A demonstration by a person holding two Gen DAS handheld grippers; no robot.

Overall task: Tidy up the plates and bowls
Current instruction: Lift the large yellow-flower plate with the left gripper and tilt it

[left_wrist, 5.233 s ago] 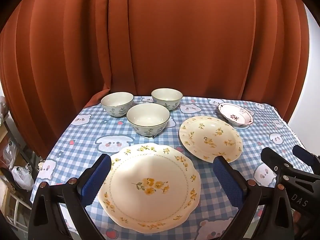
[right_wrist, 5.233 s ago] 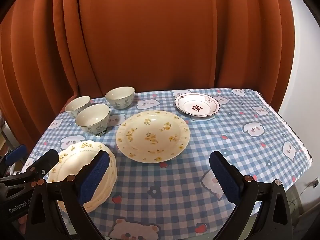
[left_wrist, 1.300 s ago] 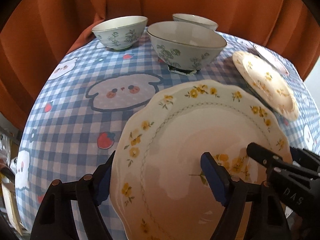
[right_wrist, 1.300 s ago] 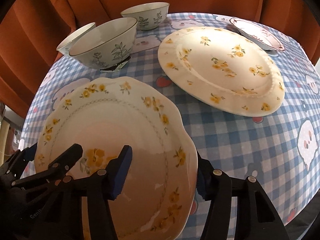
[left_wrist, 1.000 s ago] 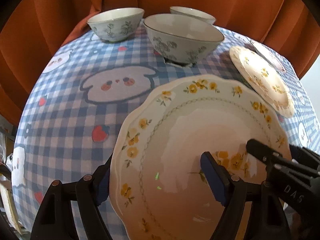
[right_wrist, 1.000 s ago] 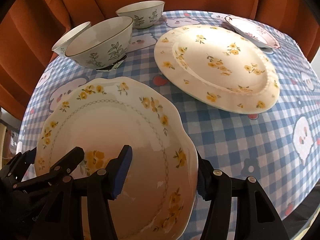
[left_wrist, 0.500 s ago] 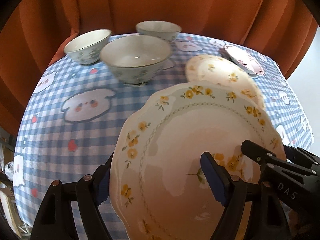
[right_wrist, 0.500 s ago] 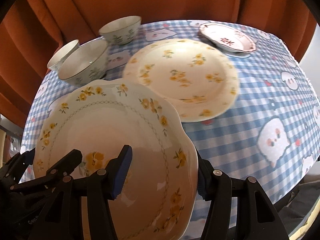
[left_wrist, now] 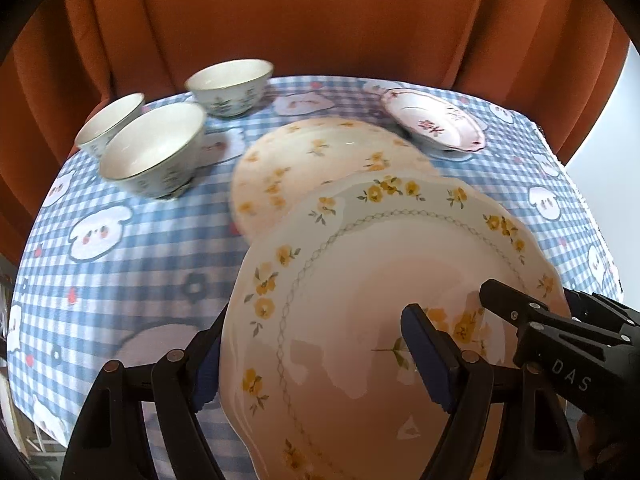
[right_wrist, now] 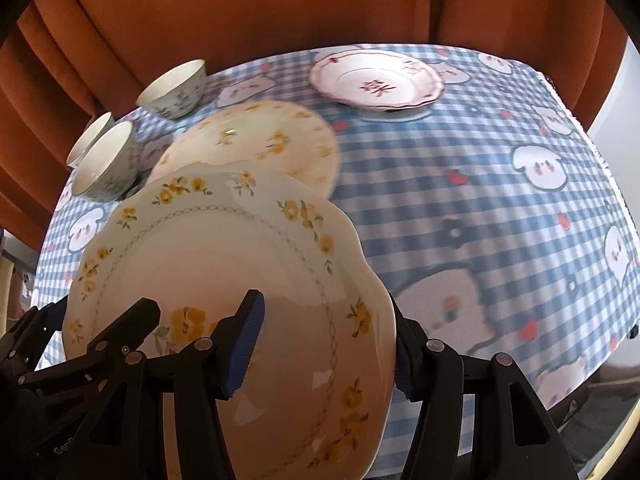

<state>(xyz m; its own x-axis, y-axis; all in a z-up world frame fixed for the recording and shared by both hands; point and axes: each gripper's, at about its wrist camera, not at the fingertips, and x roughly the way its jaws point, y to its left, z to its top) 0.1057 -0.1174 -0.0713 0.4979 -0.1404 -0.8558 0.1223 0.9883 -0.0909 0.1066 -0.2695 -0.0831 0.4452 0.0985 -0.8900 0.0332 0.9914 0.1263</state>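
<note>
Blue-and-white checked tablecloth [left_wrist: 160, 248] with cartoon animal faces, strawberries and small flowers covers the table. Rust-orange curtain [left_wrist: 320, 20] hangs in folds behind it, along the far edge. Pale wall strip [right_wrist: 624, 92] at far right.

White lettering "DAS" stands on the black plastic right gripper [left_wrist: 568, 376] body in the left wrist view. Partial white lettering "Gen" stands on the black plastic left gripper [right_wrist: 60, 450] body in the right wrist view.

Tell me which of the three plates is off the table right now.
The scalloped plate with the chain-ring border, gripped on both sides. The yellow-flowered plate and pink-rimmed plate lie on the cloth.
</note>
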